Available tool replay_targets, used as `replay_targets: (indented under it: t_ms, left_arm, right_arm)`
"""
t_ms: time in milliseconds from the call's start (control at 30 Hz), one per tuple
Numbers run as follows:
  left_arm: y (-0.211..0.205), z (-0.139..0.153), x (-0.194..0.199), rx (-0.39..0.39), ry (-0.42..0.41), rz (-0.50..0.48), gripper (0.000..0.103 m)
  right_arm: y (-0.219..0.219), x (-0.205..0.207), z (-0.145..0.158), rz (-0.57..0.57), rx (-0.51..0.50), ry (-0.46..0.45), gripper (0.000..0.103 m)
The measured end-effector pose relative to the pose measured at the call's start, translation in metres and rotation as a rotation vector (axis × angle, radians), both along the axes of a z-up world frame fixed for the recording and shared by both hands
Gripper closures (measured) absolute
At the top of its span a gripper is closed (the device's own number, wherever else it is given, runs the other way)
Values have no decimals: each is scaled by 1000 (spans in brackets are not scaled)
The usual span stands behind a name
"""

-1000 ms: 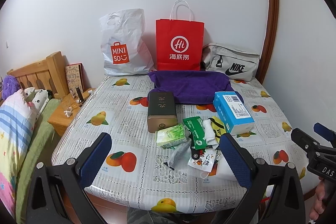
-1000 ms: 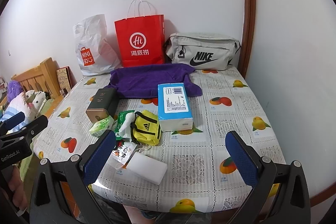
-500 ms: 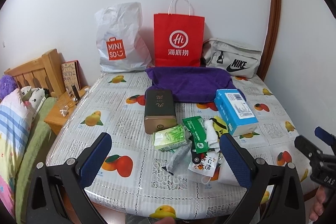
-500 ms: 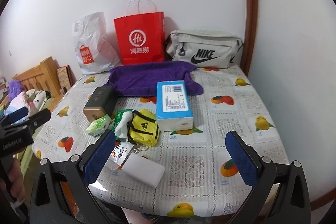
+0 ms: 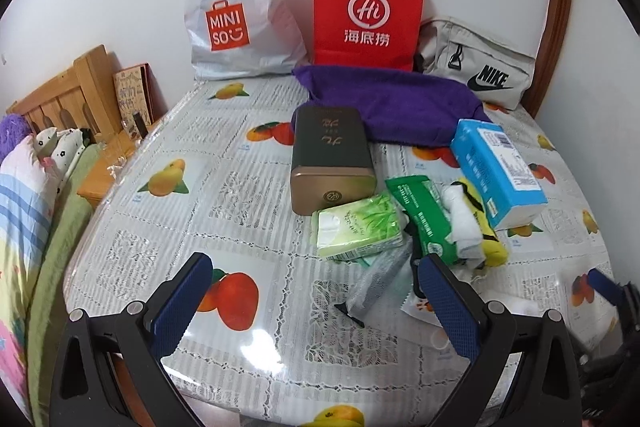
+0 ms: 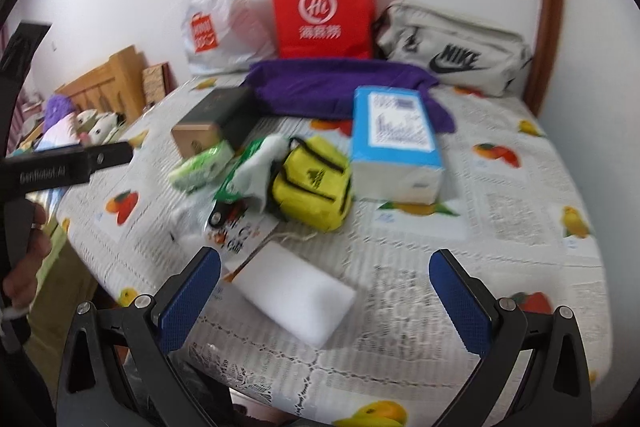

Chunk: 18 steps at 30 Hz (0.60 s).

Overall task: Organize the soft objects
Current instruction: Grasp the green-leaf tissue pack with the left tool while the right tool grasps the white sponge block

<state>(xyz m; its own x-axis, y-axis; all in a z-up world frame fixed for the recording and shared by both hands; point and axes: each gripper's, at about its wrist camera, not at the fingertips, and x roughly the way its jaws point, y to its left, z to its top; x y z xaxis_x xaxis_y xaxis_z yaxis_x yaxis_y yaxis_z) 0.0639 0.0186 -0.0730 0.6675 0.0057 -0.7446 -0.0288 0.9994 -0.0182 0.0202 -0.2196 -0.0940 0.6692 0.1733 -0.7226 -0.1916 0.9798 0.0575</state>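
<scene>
A pile of small items lies mid-table: a green tissue pack (image 5: 358, 225), a green wipes pack (image 5: 426, 215), a white sock (image 5: 462, 223), a yellow pouch (image 6: 316, 183), a blue tissue box (image 5: 496, 169) and a white foam block (image 6: 294, 293). A purple towel (image 5: 392, 103) lies behind them. My left gripper (image 5: 316, 301) is open above the table's near edge, just in front of the pile. My right gripper (image 6: 326, 301) is open too, with the white block between its fingers' line of sight, not touched.
A dark tin box (image 5: 330, 157) lies by the towel. Against the wall stand a white plastic bag (image 5: 236, 7), a red paper bag (image 5: 366, 1) and a grey Nike bag (image 5: 478, 71). A bed with pillows (image 5: 24, 187) and a wooden nightstand (image 5: 108, 171) are left of the table (image 5: 180, 211).
Both grippers have moved forward and down toward the table, so the pile looks larger. The right view is blurred from motion. Both stay open and nothing was picked up.
</scene>
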Motion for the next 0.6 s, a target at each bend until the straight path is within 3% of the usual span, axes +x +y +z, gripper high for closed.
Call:
replay_targets:
  t_ms: [333, 500, 600]
  left_arm:
    - [2, -28, 19, -49, 51, -49, 0]
    - [-4, -41, 31, -96, 65, -106, 0]
    - [-6, -48, 42, -105, 74, -109, 0]
  right_arm:
    - [16, 16, -54, 73, -48, 60, 0]
    - [18, 30, -70, 87, -16, 101, 0]
    - [19, 33, -75, 90, -23, 96, 7]
